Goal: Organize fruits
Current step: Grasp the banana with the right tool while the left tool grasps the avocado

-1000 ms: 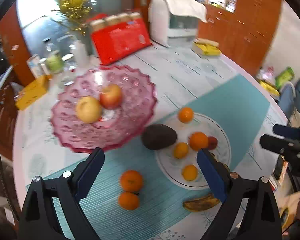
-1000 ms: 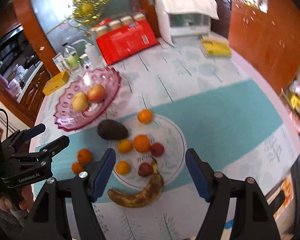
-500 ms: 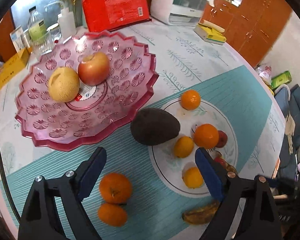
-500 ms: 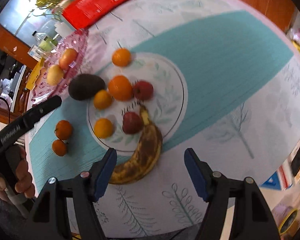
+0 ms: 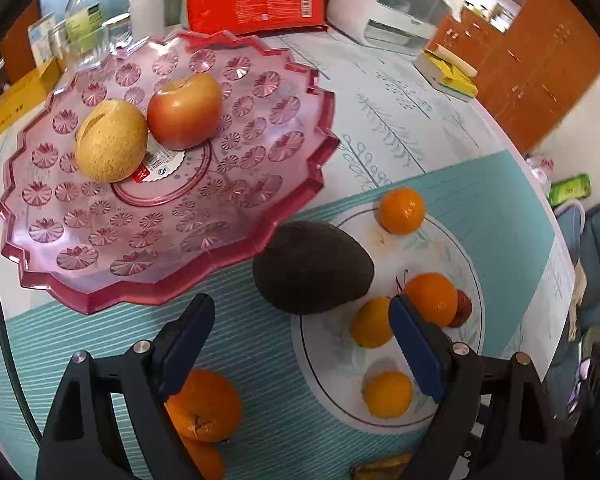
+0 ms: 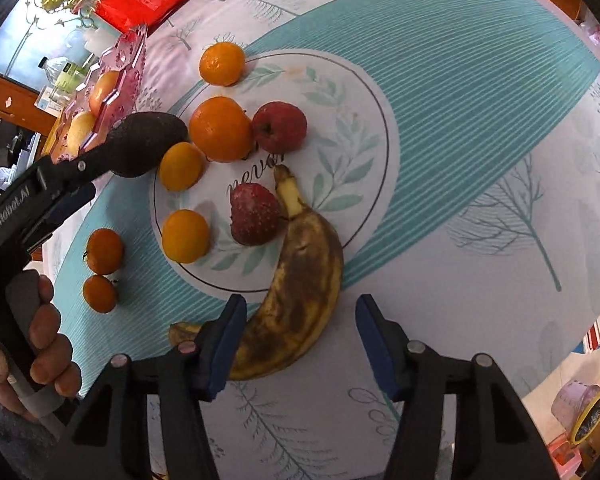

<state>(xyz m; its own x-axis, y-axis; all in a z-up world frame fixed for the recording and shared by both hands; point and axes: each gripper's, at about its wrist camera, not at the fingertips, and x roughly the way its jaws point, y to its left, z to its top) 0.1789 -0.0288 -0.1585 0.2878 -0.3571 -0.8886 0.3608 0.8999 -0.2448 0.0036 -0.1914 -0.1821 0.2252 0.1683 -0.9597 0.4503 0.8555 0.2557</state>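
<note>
Our right gripper (image 6: 300, 336), jaws just narrowing yet apart, straddles the brown-spotted yellow banana (image 6: 296, 280) at lower centre; our left gripper (image 5: 300, 344) gapes over the dark oval avocado (image 5: 312, 266).

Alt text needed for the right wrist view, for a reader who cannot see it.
The right claw, jaws apart and just narrowing, hangs over a brown-spotted banana on a leaf-printed tablecloth. Beyond lie oranges and two red fruits. At left, a hand holds the left claw near a dark avocado.
</note>
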